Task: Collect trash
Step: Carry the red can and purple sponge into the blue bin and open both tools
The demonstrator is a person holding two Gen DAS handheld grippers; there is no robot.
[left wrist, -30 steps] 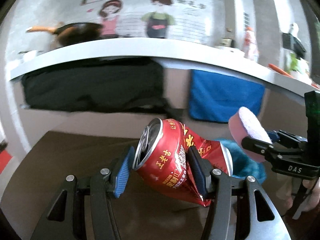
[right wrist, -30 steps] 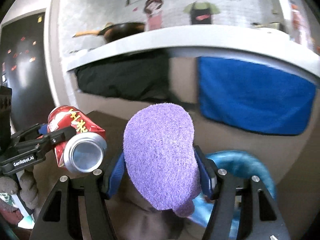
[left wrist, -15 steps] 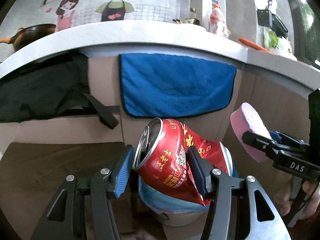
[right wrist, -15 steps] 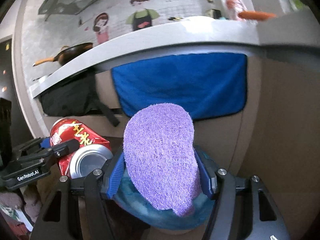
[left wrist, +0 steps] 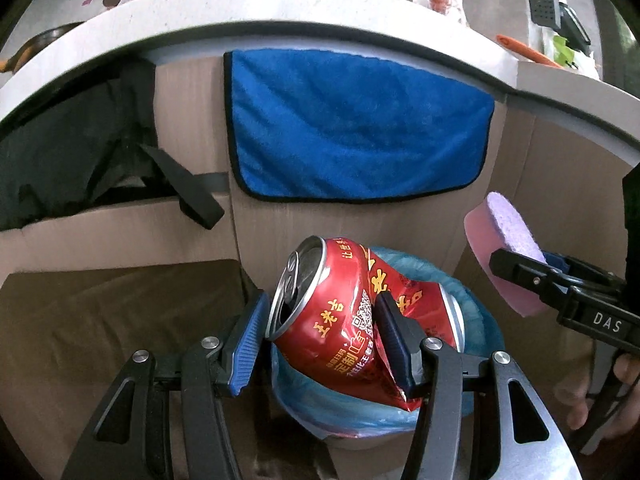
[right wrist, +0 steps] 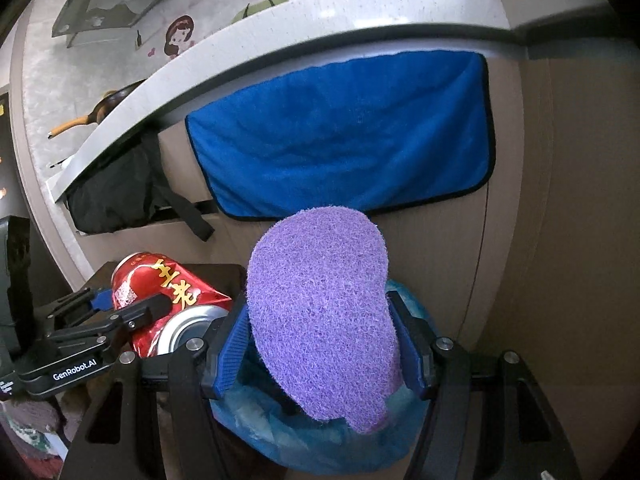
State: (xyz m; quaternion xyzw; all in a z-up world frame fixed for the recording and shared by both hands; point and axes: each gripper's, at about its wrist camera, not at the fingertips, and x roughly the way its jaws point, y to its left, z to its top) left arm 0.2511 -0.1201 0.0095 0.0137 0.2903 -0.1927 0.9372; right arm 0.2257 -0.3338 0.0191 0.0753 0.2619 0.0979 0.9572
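**Left wrist view: can and sponge poised over the bin**

Left wrist view shows the crushed red can directly above the blue-lined bin, clamped in the left gripper, jaws half-spread. Just beside it, over the bin, the right gripper pinches the purple sponge. Released off-centre, either could glance off the bin's rim onto the floor.

Two black hand-held grippers

Left gripper and right gripper: black frames, silver screws, blue ribbed pads; white "GenRobot.AI" and "DAS" markings.

One crushed can, one purple sponge, one lined bin, one blue towel.
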